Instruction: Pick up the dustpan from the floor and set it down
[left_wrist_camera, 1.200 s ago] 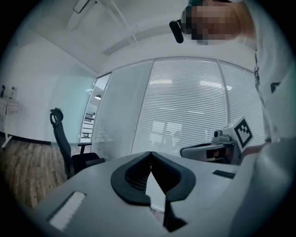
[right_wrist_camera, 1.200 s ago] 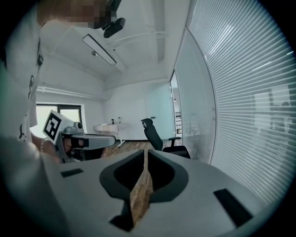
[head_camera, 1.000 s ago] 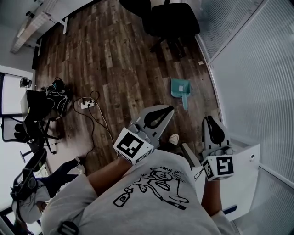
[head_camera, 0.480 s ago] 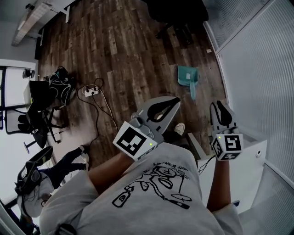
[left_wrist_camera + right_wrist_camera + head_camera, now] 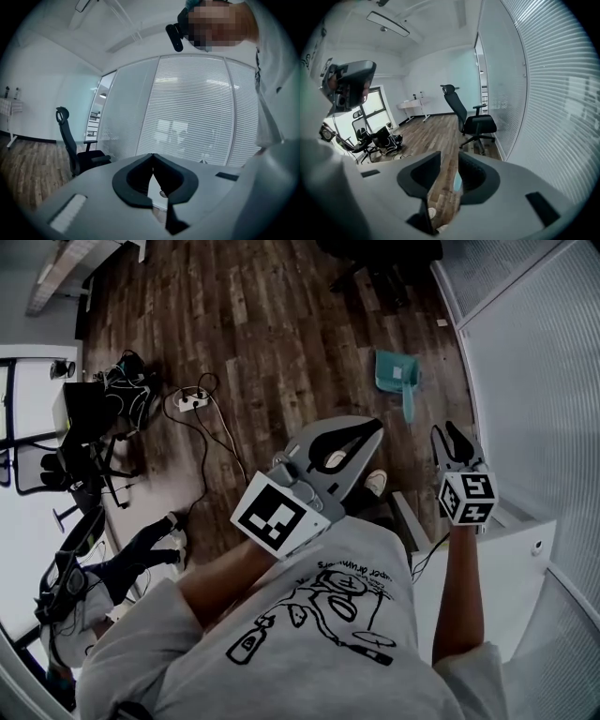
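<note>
The right tongs (image 5: 451,435) have just been opening and stand partly spread, empty. The left tongs (image 5: 373,427) are pressed together, empty. The teal dustpan (image 5: 396,373) lies on the floor (image 5: 262,334) ahead of the right tongs, well apart. So narrow a gap could nudge its handle aside instead of straddling it.

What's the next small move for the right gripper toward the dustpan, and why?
Probably bring the right gripper down toward the handle of the dustpan. Its jaws have just been opening, with nothing between them, and the dustpan lies on the floor beyond them, handle pointing back toward the gripper.
</note>
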Available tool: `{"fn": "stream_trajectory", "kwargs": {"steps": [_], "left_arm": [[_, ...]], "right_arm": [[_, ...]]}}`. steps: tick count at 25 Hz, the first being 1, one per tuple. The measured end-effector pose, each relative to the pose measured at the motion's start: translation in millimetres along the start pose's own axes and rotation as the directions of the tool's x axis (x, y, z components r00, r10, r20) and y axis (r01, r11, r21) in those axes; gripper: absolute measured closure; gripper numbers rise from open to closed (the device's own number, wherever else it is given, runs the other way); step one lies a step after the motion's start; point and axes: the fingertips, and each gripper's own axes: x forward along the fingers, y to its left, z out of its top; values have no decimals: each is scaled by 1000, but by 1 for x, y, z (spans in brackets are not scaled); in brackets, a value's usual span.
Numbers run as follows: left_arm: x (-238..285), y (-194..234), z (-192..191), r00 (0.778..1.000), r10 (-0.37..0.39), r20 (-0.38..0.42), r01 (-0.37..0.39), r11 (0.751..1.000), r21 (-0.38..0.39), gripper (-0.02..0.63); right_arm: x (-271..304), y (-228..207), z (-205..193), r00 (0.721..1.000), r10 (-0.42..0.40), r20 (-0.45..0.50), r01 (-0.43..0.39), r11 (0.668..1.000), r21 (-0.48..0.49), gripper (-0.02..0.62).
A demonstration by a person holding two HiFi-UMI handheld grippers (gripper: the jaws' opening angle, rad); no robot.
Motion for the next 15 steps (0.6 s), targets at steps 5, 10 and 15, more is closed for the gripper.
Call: {"fn": "stream_trajectory", "kwargs": {"steps": [5, 10, 15], "left_arm": [[-2, 6, -6, 1000, 11, -14, -12, 1000, -18, 604], [-6, 11, -14, 999, 28, -27, -29, 998, -49, 604], [-12, 14, -28, 998, 40, -53, -43, 996, -77, 604]], "right_arm": [[36, -2, -30, 997, 34, -74, -34, 999, -3, 499], [65, -8, -58, 990, 66, -127, -61, 997, 44, 486], [93, -10, -87, 977, 87, -197, -79, 996, 49, 474]]}}
